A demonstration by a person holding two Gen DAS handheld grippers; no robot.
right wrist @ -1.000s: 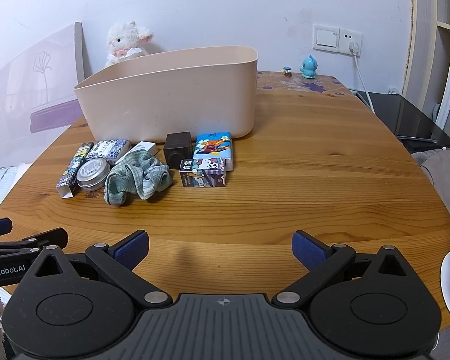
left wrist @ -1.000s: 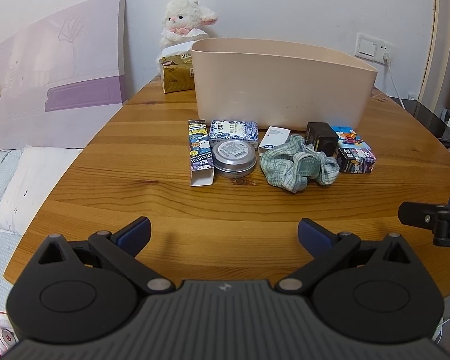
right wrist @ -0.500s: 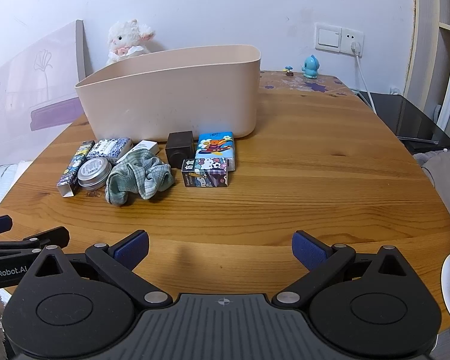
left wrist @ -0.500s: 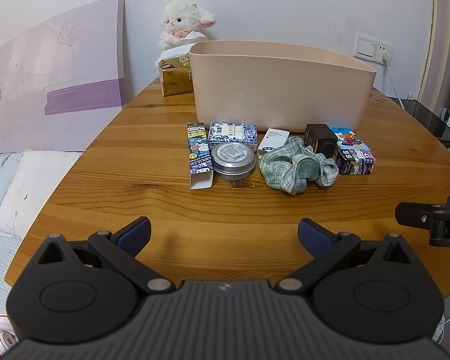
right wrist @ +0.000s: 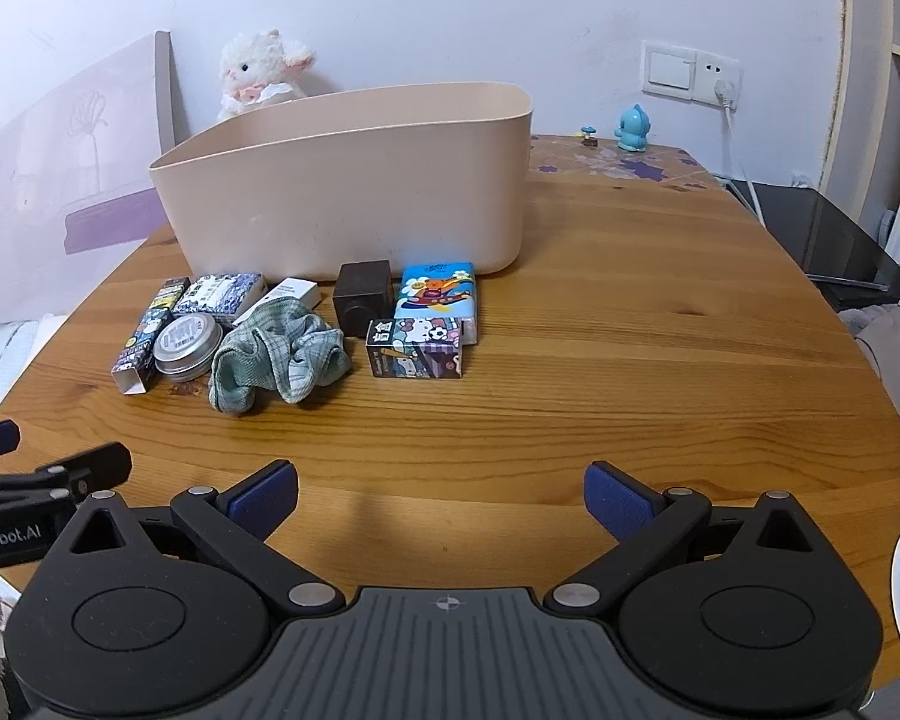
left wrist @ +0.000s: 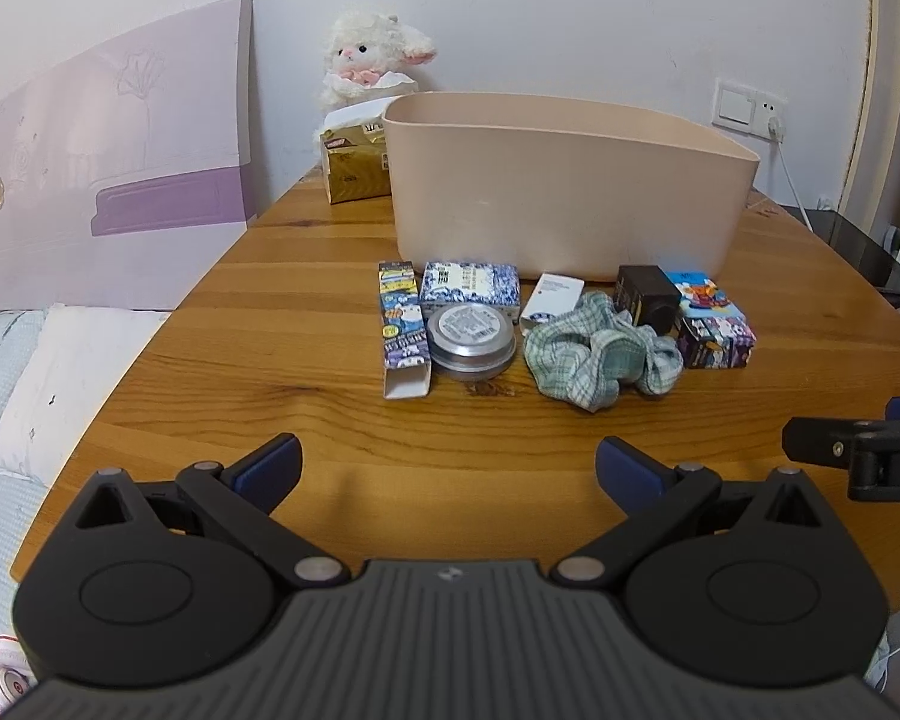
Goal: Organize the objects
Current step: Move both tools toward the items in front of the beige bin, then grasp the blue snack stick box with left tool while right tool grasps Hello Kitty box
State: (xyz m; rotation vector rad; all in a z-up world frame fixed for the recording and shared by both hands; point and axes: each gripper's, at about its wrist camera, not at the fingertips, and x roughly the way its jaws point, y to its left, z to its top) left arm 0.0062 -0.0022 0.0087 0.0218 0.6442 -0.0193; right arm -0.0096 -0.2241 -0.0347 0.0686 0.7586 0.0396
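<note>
A beige plastic bin (left wrist: 564, 192) (right wrist: 354, 192) stands on the round wooden table (left wrist: 306, 324). In a row before it lie a long cartoon box (left wrist: 403, 330), a blue-patterned box (left wrist: 471, 285), a round metal tin (left wrist: 473, 336), a white card box (left wrist: 552, 295), a green plaid scrunchie (left wrist: 600, 357) (right wrist: 279, 354), a dark cube (right wrist: 363, 297), a blue tissue pack (right wrist: 438, 294) and a cartoon box (right wrist: 417, 354). My left gripper (left wrist: 448, 468) and right gripper (right wrist: 441, 495) are both open and empty, hovering near the table's front edge, well short of the row.
A plush lamb (left wrist: 373, 63) and a gold tissue box (left wrist: 354, 165) sit behind the bin at the left. A purple-white board (left wrist: 108, 180) leans left of the table, with bedding (left wrist: 36, 396) below. A blue figurine (right wrist: 633, 129) stands at the back right.
Both grippers have edged slightly toward the objects; the row and bin appear a little closer. Neither gripper changed its opening.
</note>
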